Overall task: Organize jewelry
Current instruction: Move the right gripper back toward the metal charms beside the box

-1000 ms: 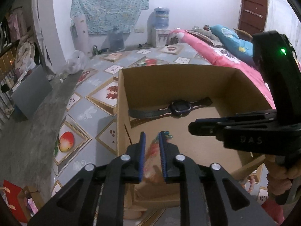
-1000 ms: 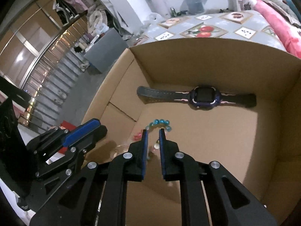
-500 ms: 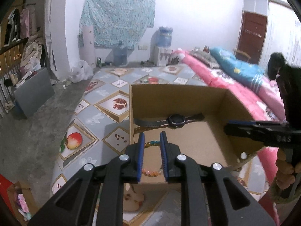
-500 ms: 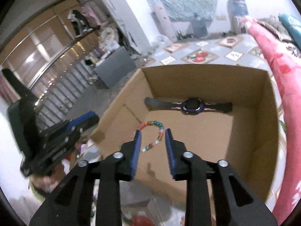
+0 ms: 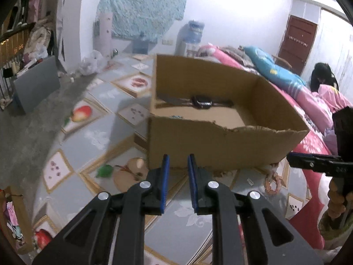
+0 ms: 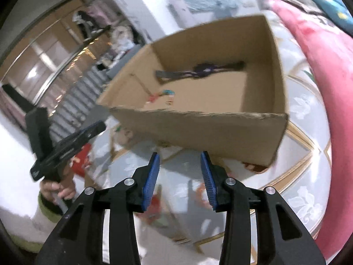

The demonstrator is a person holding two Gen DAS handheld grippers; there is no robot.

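Note:
An open cardboard box [image 5: 220, 141] stands on the fruit-patterned mat. A dark wristwatch [image 5: 203, 102] lies along its far wall, also seen in the right wrist view as the watch [image 6: 205, 69]. A coloured bead bracelet [image 6: 165, 95] lies on the box floor near the left wall. My left gripper [image 5: 178, 165] hovers outside the box's near wall, its jaws a narrow gap apart with nothing between them. My right gripper [image 6: 179, 155] is also in front of the near wall; its jaws are opening and hold nothing. Another beaded bracelet [image 5: 272, 183] lies on the mat by the box's near right corner.
A pink quilted bed [image 5: 313, 101] runs along the right, with a dark-haired person [image 5: 322, 77] sitting on it. A grey panel [image 5: 36, 84] leans at the left. A small box of clutter [image 5: 13, 220] sits at the bottom left. A hand [image 6: 58, 190] holds the left gripper.
Both grippers have drawn back out of the box to in front of its near wall. The right gripper let go of the bead bracelet, which stays inside, and its jaws have widened.

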